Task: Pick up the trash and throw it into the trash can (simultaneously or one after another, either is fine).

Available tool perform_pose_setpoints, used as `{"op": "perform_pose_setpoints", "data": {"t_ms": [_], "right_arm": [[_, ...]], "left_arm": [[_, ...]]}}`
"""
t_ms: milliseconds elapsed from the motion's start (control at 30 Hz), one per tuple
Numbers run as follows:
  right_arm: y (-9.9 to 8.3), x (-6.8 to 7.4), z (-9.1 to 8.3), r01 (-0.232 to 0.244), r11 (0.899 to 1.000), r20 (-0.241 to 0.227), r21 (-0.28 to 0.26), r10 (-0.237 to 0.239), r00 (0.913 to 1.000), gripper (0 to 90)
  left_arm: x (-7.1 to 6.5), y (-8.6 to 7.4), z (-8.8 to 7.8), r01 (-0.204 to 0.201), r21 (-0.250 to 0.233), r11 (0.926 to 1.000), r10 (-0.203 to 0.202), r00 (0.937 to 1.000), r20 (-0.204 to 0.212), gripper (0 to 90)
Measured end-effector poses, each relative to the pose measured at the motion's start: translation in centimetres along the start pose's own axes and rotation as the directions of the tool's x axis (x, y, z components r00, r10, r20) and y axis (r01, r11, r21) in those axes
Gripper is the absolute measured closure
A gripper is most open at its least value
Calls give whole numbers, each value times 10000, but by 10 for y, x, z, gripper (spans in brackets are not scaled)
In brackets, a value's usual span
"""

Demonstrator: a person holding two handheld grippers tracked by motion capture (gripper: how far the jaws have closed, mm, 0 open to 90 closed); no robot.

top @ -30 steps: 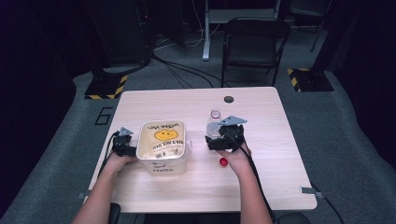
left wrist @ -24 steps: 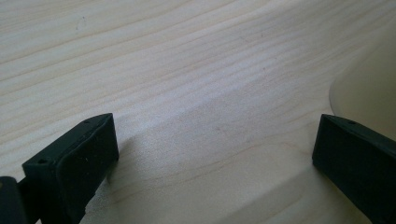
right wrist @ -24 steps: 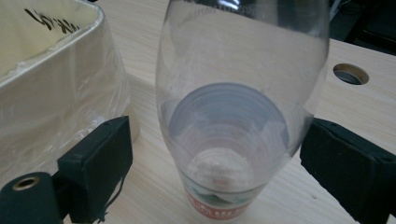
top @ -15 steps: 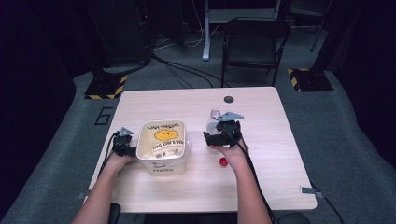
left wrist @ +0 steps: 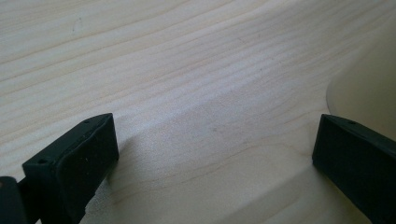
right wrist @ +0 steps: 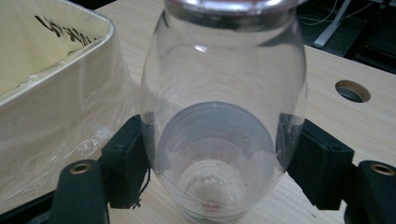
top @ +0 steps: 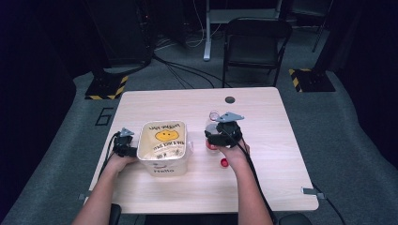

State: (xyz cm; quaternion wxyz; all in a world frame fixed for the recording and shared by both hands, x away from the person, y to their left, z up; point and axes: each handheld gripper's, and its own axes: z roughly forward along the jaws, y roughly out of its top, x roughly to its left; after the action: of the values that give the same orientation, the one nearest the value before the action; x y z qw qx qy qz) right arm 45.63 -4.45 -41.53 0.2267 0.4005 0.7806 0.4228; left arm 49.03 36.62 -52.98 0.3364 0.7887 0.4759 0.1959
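Observation:
My right gripper [top: 220, 137] is shut on a clear plastic bottle [top: 214, 117] near the middle of the table. In the right gripper view the bottle [right wrist: 224, 93] sits between both black jaws of that gripper [right wrist: 219, 158], its neck toward the camera and its wide end pointing away. The bottle is uncapped, and a small red cap [top: 224, 162] lies on the table just in front of the right hand. My left gripper [top: 126, 146] rests beside the left wall of a cream bin [top: 164, 145]. It is open in the left gripper view [left wrist: 215, 140], with bare wood between the jaws.
The bin is lined with a yellow smiley-face bag, and its plastic-wrapped wall [right wrist: 56, 93] stands close to the left of the bottle. Its curved wall [left wrist: 369, 79] touches the left gripper's right jaw. A round cable hole [top: 229, 100] lies at the table's far side, with a black chair [top: 256, 44] beyond.
My right gripper has shifted slightly up and away with the bottle in it. The left gripper, the bin and the red cap have stayed put.

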Motion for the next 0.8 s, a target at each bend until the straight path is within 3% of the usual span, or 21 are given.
{"op": "perform_pose_setpoints", "data": {"t_ms": [300, 800], "right_arm": [[1, 1, -1, 20, 10000, 16, 25, -20, 10000, 279], [18, 4, -20, -60, 9999, -32, 128, 61, 10000, 281]], "left_arm": [[0, 0, 0, -5, 0, 10000, 5, 10000, 8, 0], [0, 0, 0, -19, 13, 10000, 19, 10000, 22, 0]]}}
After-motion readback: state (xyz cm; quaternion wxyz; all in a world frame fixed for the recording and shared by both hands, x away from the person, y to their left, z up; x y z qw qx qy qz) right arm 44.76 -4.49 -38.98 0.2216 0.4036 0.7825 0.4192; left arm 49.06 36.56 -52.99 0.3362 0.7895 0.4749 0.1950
